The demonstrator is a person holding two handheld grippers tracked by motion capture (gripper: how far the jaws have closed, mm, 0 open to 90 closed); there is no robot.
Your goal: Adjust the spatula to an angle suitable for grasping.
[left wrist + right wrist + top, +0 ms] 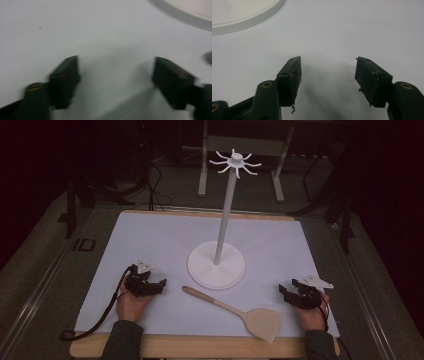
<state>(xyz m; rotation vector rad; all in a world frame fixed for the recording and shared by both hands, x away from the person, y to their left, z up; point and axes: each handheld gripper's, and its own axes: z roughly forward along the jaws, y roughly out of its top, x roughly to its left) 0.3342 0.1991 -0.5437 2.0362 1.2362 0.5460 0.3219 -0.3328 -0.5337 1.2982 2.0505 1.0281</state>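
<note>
I see both tools with jaws apart and empty: left tool (161, 284) and right tool (283, 291) rest low on the white mat (150, 235), wide bare room around each. Between them lies a wooden spatula (235, 310), blade near the desk (200, 347) front edge, just before the white stand (216, 265), its round base smooth.

A wooden table (200, 347) covered by a white sheet (150, 240).
On the sheet I see a white stand (217, 265) with a round base at the centre, and a wooden spatula (235, 312) lying just in front of it, blade toward me.
</note>
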